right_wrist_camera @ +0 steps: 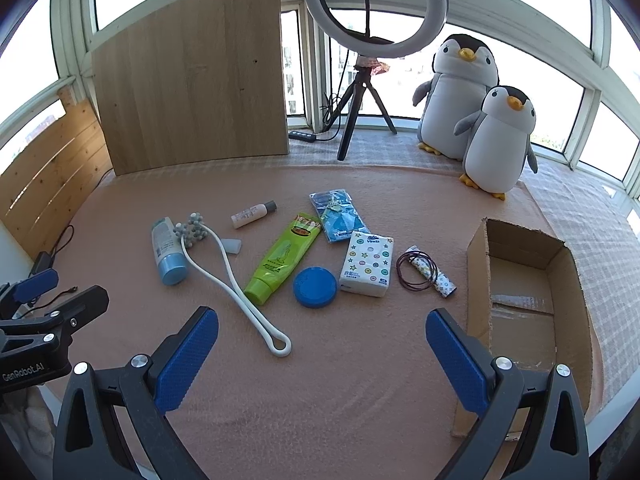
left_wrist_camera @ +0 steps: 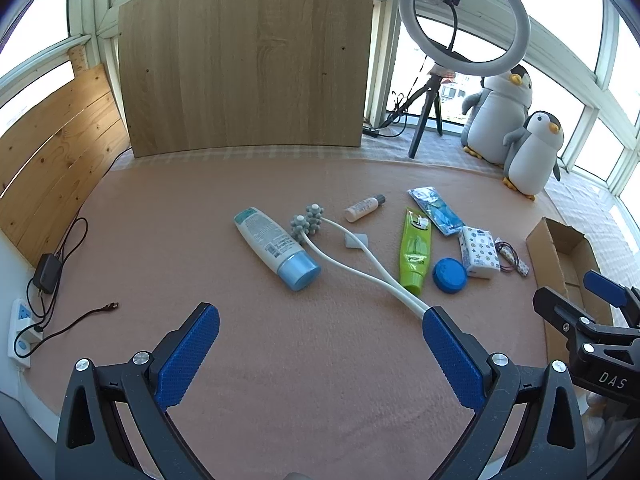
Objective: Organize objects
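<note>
Scattered on the pink mat (left_wrist_camera: 240, 360) lie a white bottle with a blue cap (left_wrist_camera: 276, 249) (right_wrist_camera: 167, 252), a white roller massager (left_wrist_camera: 352, 256) (right_wrist_camera: 232, 280), a small white bottle (left_wrist_camera: 363, 208) (right_wrist_camera: 253, 214), a green tube (left_wrist_camera: 416, 250) (right_wrist_camera: 282, 258), a blue lid (left_wrist_camera: 449, 275) (right_wrist_camera: 315, 286), a tissue pack (left_wrist_camera: 479, 252) (right_wrist_camera: 367, 262), a blue packet (left_wrist_camera: 436, 210) (right_wrist_camera: 339, 220) and hair ties on a small patterned tube (right_wrist_camera: 424, 270). An open cardboard box (right_wrist_camera: 524, 300) (left_wrist_camera: 564, 256) sits at the right. My left gripper (left_wrist_camera: 320, 354) and right gripper (right_wrist_camera: 322, 356) are both open and hold nothing, near the mat's front.
A wooden board (left_wrist_camera: 248, 60) leans at the back. A ring light on a tripod (right_wrist_camera: 374, 8) and two plush penguins (right_wrist_camera: 476, 112) stand by the windows. A power strip, charger and cables (left_wrist_camera: 44, 280) lie at the left edge. A small translucent cap (right_wrist_camera: 232, 246) rests by the massager.
</note>
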`<state>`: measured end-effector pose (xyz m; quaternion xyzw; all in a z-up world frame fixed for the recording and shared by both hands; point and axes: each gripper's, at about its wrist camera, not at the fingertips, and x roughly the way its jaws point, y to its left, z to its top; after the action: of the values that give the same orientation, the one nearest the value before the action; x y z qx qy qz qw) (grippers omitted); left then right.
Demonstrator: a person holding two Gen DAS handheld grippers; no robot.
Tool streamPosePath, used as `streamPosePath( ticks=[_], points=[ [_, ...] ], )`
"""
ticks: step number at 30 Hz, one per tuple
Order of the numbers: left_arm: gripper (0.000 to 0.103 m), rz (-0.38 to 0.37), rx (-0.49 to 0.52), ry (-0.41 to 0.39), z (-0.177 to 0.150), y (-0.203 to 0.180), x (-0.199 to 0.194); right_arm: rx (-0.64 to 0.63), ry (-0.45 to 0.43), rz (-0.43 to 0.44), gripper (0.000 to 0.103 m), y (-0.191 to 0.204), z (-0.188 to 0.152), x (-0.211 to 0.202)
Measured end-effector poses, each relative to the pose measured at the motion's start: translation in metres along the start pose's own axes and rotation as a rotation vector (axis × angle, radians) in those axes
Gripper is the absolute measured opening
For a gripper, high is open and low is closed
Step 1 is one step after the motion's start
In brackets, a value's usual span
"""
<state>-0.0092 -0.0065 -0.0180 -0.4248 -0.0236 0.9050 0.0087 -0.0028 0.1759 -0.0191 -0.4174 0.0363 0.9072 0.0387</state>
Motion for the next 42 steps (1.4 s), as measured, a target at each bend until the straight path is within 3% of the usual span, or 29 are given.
streamPosePath(
  ticks=[14, 29, 37, 42],
  points=[
    [0.103, -0.004, -0.012, 0.011, 0.004, 0.004, 0.01, -0.001, 0.009, 0.021, 0.102, 0.001, -0.001, 0.006],
    [0.103, -0.045, -0.069, 0.112, 0.0, 0.019, 0.056, -0.05, 0.078, 0.106, 0.102, 0.01, -0.003, 0.044],
    [0.101, -0.028, -0.123, 0.138, 0.014, 0.028, 0.092, -0.126, 0.133, 0.129, 0.098, 0.03, 0.0, 0.076],
    [0.095, -0.042, -0.139, 0.168, 0.021, 0.026, 0.115, -0.162, 0.18, 0.164, 0.085, 0.04, -0.002, 0.098]
  ],
)
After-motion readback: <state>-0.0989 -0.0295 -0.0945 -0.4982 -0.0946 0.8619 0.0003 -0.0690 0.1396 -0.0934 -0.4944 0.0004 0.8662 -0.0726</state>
